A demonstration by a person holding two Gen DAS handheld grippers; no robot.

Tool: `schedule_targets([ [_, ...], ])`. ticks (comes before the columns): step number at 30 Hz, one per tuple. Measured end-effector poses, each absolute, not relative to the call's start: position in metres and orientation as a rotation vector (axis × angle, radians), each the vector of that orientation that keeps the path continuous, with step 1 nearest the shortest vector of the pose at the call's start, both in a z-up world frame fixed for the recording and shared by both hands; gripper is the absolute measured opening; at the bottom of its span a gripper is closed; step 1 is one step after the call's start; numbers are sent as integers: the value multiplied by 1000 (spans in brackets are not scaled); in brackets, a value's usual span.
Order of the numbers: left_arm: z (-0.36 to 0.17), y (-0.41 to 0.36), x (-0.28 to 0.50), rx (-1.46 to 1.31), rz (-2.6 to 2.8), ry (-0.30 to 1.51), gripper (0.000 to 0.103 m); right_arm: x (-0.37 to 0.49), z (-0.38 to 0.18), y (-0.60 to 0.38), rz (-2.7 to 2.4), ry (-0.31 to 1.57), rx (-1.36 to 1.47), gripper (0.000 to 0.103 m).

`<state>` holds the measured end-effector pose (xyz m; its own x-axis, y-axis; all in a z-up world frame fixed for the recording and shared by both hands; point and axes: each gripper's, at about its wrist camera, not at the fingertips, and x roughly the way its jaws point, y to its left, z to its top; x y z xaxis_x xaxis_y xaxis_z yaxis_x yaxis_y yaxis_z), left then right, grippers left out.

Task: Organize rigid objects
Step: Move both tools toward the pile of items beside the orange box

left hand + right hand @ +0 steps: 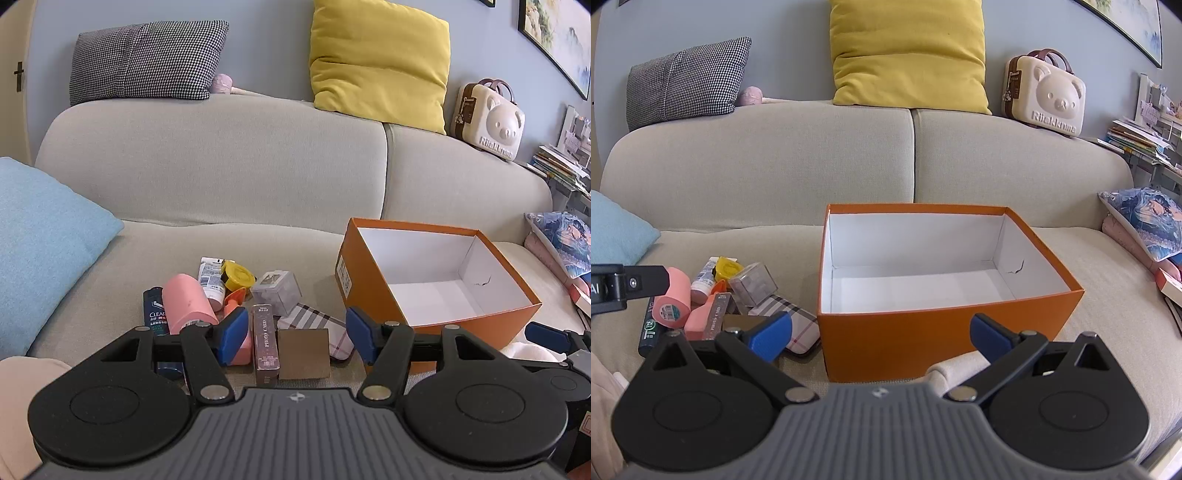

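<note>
left wrist view: left gripper (295, 334) hangs over a pile of small items on the beige sofa seat (155, 243), its blue fingers (232, 334) spread apart and pressing on nothing. between them lie a "photo card" box (265, 341), a plain brown card box (303, 353) and a plaid-patterned case (328, 326), none of them gripped. behind these: a pink cylinder (188, 302) on its side, a dark "clear" bottle (156, 310) just left of it, a white tube (211, 278), a yellow tape measure (238, 275) and a clear plastic box (276, 291). the orange box (354, 280), open-topped with a white interior, stands just right of the pile. part of the right gripper shows at the right edge

right wrist view: right gripper (881, 334) faces the near wall of the orange box (923, 332), its fingers (770, 330) spread fully wide, nothing between the pads. the box interior shows no items. the pile lies left of the box, the plaid case (801, 325) touching or nearly touching its corner; which cannot be told. the pink cylinder (673, 299), clear plastic box (753, 283) and yellow tape measure (727, 267) are visible there. an arm of the left gripper (628, 284) enters from the left edge. a yellow cushion (908, 48) sits on the sofa back
</note>
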<state>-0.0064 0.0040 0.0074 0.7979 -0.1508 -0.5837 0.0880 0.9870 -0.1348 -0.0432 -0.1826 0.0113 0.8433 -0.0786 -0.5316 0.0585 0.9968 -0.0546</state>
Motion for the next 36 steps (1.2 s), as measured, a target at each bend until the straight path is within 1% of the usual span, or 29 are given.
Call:
schedule_targets([
  [14,7,4,-7,-98,-124,636,70,-42,12,-182,-68,575,-50,102],
  [16,5,3,-6,-92,-122,642,69,-42,12,-181,-68,579,-51,102],
  [17,4,3,-5,-85,-117,645,66,-41,11,-181,-68,580,-52,102],
  [21,2,7,-3,-42,-98,647,65,-38,9,-180,-39,605,-29,102],
  [26,-7,19,4,-23,-56,689,65,-35,6,-169,-10,571,-50,102],
  [30,-15,34,10,-59,-71,745,65,-22,2,-156,75,606,-55,101],
  [31,-17,36,12,-63,-71,758,63,-19,1,-153,91,615,-58,99],
  [35,-26,45,22,-94,-99,806,53,-7,-7,-135,170,654,-93,74],
  [36,-27,46,25,-93,-104,815,49,-4,-10,-131,190,670,-96,72],
])
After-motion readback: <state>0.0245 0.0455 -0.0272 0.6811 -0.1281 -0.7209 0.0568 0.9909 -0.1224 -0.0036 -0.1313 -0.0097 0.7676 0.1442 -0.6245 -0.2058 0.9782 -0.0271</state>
